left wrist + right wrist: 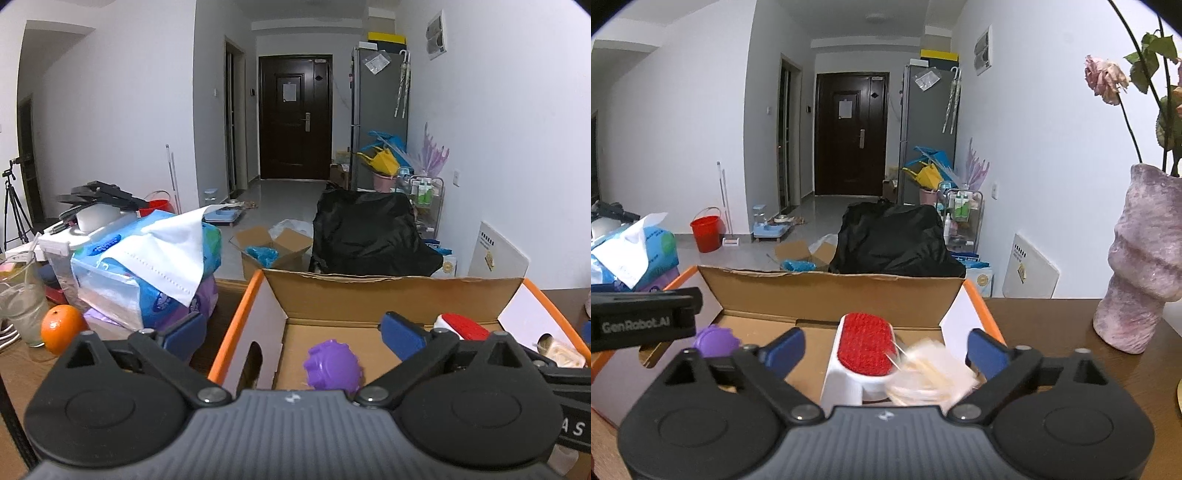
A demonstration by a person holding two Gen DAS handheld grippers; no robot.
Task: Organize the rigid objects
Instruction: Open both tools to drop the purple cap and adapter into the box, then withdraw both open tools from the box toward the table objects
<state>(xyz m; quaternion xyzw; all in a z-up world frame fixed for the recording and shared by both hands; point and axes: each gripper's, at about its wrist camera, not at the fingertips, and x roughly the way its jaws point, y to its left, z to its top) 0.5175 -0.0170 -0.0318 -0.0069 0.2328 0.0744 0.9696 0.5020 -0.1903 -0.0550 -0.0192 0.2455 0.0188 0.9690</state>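
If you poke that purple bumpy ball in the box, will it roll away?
Probably a little. The purple ball looks round, so a push should start it rolling, but its knobby bumps would likely slow it quickly. It sits on the flat floor of the cardboard box, whose walls should stop it. It looks like hard plastic, so it probably won't squash.

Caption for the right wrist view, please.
Open right gripper above a cardboard box holding a red-bristled brush, a blurred toothpick container and a purple ball.

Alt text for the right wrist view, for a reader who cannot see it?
The open right claw hovers over a cardboard box holding a red-bristled white brush, a blurred clear toothpick container and a purple ball; a pink vase stands right.
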